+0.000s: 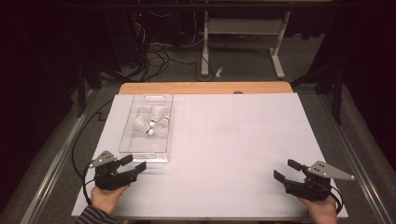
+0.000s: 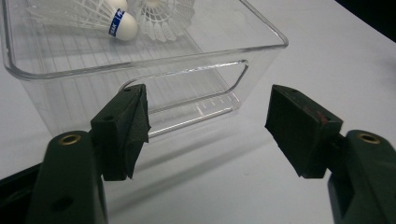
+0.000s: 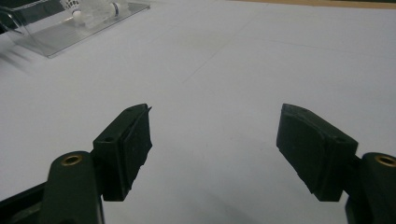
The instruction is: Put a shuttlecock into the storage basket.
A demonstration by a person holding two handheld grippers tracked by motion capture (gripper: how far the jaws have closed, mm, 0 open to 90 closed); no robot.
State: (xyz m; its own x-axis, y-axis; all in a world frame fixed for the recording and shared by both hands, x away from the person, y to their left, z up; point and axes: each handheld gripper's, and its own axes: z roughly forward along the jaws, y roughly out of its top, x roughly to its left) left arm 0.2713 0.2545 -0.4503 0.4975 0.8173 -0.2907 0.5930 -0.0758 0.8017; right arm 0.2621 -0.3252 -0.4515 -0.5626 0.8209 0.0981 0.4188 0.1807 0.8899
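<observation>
1. Resting near the front edge of the white table (image 1: 224,154), the left gripper (image 1: 133,163) sits just in front of the clear plastic bin (image 1: 140,151), its jaws spread wide with nothing between them.
2. Seen in the left gripper view, the left gripper (image 2: 208,123) lines up with the bin's (image 2: 154,79) near wall, where a cut-out handle slot (image 2: 187,86) runs along the wall; the jaws stand apart from the wall, not touching it. That aim suggests the handle, or the bin's contents, is the likely target.
3. Inside the bin lie 3 white shuttlecocks (image 1: 152,122), bunched together around the middle of the bin with their cork heads pointing different ways. From the left gripper view, 2 shuttlecocks (image 2: 116,21) lie toward the bin's far end, 1 with a blue band at its cork.
4. The right gripper (image 1: 285,170) lies well apart from the bin, far to its right, held low by the person's right hand (image 1: 322,207). Its jaws are also wide open and hold nothing.
5. From the right gripper view, the right gripper (image 3: 215,137) points over bare table toward the bin (image 3: 70,28), which sits far off. It looks parked, probably waiting while the left side works.
</observation>
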